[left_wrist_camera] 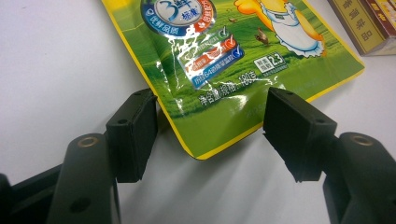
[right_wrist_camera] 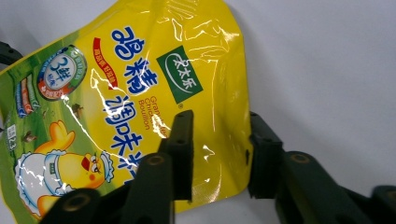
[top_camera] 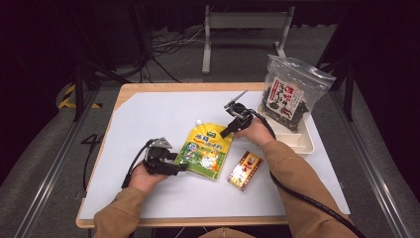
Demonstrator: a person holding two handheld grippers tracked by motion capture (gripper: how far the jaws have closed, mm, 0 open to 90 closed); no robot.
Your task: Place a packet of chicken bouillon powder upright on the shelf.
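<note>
A yellow and green pouch (top_camera: 205,148) with a cartoon duck lies flat in the middle of the white table top (top_camera: 148,114). My left gripper (top_camera: 181,166) is at the pouch's near left corner. In the left gripper view, my left gripper (left_wrist_camera: 210,100) is wide open and straddles that corner of the pouch (left_wrist_camera: 224,46) without touching it. My right gripper (top_camera: 225,133) is at the far right corner. In the right gripper view, my right gripper (right_wrist_camera: 219,121) is partly open, with one jaw over the pouch (right_wrist_camera: 140,70) and the other at its edge.
A small red and yellow box (top_camera: 244,170) lies just right of the pouch, also seen as the box (left_wrist_camera: 369,23). A clear bag of dark dried food (top_camera: 289,94) stands in a white tray (top_camera: 302,141) at the table's right side. Metal frame legs stand on the floor beyond the table.
</note>
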